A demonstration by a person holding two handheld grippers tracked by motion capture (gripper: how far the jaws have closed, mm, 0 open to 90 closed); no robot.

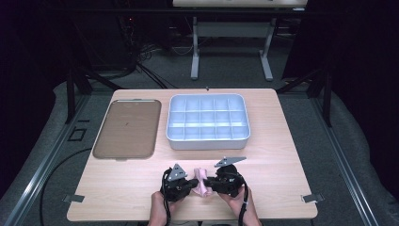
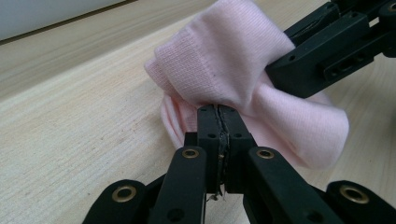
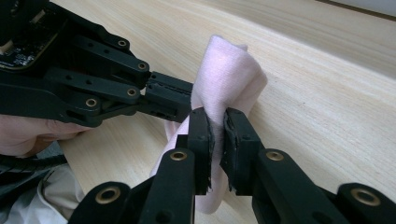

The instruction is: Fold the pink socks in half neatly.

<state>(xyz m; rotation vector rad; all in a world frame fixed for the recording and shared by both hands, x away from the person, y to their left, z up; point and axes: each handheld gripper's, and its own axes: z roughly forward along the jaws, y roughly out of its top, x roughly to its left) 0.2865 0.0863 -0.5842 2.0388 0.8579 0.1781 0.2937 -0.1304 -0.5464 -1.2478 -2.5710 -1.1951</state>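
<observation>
A small pink knitted cloth (image 1: pixel 202 181) lies bunched near the table's front edge, between both grippers. My left gripper (image 1: pixel 194 182) comes at it from the left and is shut on the cloth (image 2: pixel 224 74), its pads pinching a fold. My right gripper (image 1: pixel 211 182) comes from the right and is shut on another fold of the cloth (image 3: pixel 231 79). In the left gripper view the right gripper's jaws (image 2: pixel 299 70) bite the cloth at the upper right. In the right gripper view the left gripper's fingers (image 3: pixel 168 100) reach in from the left.
A pale blue tray (image 1: pixel 208 141) with several compartments stands at the middle back of the table. A brown flat lid or mat (image 1: pixel 127 128) lies to its left. Metal clips (image 1: pixel 73 198) sit at the table's front corners.
</observation>
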